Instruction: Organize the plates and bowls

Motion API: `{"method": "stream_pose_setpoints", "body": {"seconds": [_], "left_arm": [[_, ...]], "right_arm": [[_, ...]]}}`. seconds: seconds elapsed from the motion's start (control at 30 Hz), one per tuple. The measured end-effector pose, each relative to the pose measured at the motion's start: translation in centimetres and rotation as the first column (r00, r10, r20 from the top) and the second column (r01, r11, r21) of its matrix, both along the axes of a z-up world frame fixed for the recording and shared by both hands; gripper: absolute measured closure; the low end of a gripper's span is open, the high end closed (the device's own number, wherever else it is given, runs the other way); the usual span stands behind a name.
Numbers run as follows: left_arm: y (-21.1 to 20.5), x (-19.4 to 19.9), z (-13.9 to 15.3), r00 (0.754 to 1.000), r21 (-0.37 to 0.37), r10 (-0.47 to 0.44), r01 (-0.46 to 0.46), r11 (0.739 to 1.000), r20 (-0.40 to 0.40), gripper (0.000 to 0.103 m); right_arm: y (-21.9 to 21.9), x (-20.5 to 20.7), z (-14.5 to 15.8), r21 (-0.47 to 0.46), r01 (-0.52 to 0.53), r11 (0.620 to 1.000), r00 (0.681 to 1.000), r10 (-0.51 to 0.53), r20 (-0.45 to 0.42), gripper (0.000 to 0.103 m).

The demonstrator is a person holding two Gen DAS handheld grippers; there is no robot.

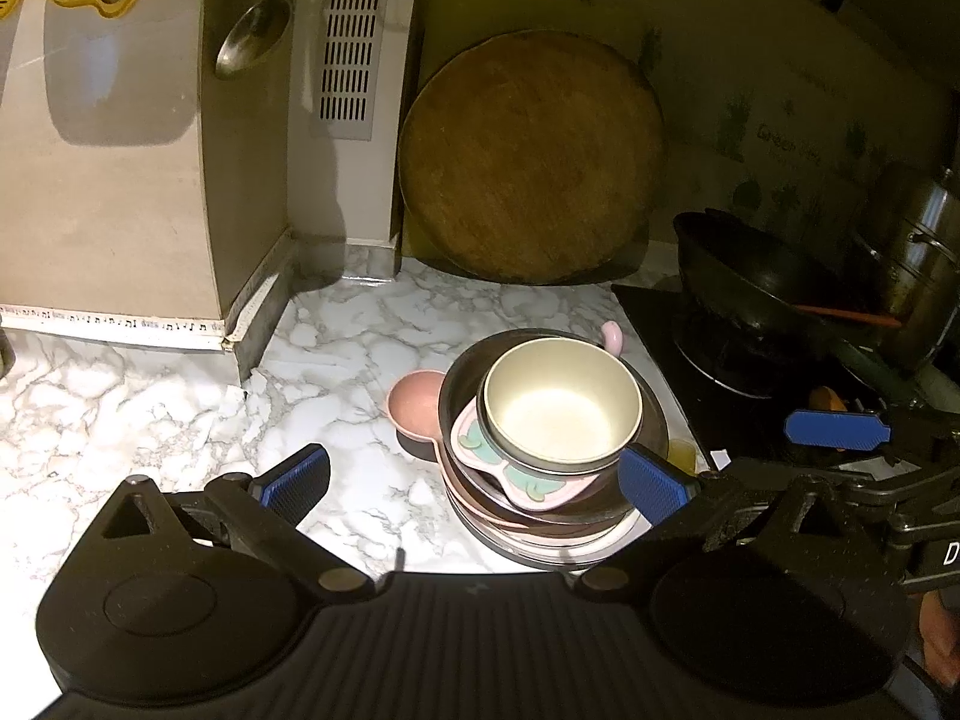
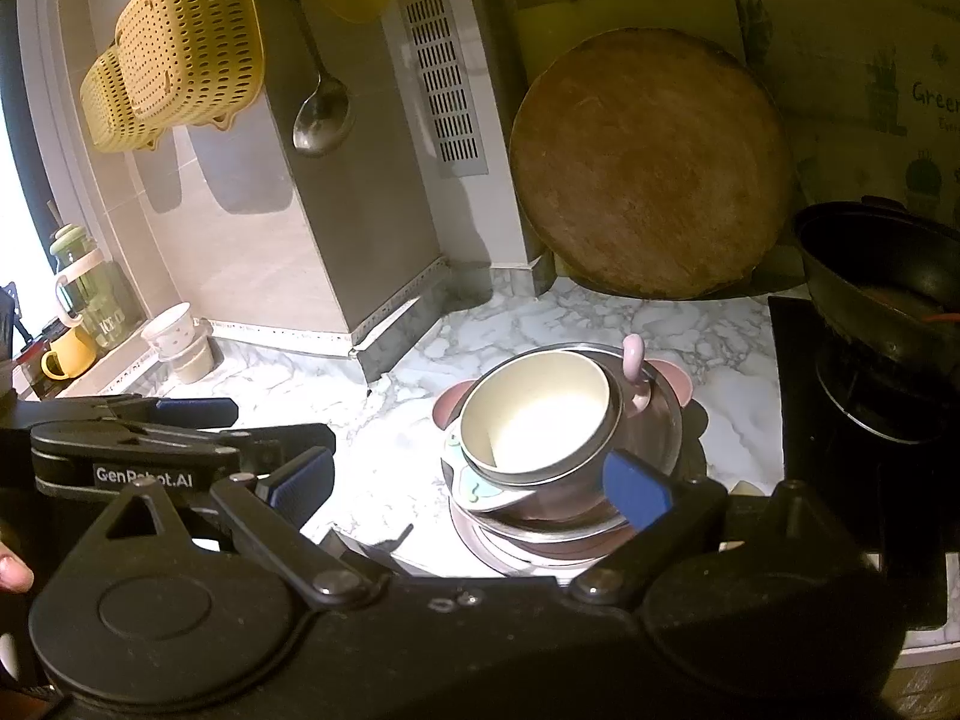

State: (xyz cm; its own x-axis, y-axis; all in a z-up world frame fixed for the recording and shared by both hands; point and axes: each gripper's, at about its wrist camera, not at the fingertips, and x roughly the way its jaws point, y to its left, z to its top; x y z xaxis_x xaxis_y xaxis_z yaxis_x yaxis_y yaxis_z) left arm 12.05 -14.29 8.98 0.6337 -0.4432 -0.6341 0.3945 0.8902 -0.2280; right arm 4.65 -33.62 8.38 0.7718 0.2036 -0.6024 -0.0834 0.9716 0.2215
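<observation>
A stack of dishes stands on the marble counter (image 1: pixel 336 360). On top, tilted, is a cream bowl (image 1: pixel 561 402) (image 2: pixel 540 414). It rests on a pink divided plate with teal marks (image 1: pixel 480 444) inside a steel bowl (image 1: pixel 456 384) (image 2: pixel 660 420), and more plates lie underneath. A small pink bowl (image 1: pixel 414 405) peeks out at the left. A pink spoon handle (image 2: pixel 633 360) rises behind. My left gripper (image 1: pixel 474 483) is open just before the stack, and my right gripper (image 2: pixel 468 483) is open too. Neither holds anything. Each view shows the other gripper's blue pad (image 1: pixel 837 429) (image 2: pixel 192 411) beside it.
A round wooden board (image 1: pixel 528 162) leans on the back wall. A black wok (image 1: pixel 750 276) sits on the stove at the right. A ladle (image 2: pixel 321 114) and yellow colanders (image 2: pixel 180 42) hang at the left. Stacked cups (image 2: pixel 174 330), a yellow mug (image 2: pixel 66 354) and a jar stand far left.
</observation>
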Motion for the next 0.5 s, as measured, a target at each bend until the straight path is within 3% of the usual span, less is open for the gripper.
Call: {"method": "stream_pose_setpoints", "body": {"seconds": [0.5], "left_arm": [[-0.02,0.17,-0.01,1.000,0.003,0.006,-0.006,1.000,-0.003,0.000]], "right_arm": [[0.07,-0.03,-0.01,0.003,-0.003,1.000,1.000,0.003,0.000,0.006]]}}
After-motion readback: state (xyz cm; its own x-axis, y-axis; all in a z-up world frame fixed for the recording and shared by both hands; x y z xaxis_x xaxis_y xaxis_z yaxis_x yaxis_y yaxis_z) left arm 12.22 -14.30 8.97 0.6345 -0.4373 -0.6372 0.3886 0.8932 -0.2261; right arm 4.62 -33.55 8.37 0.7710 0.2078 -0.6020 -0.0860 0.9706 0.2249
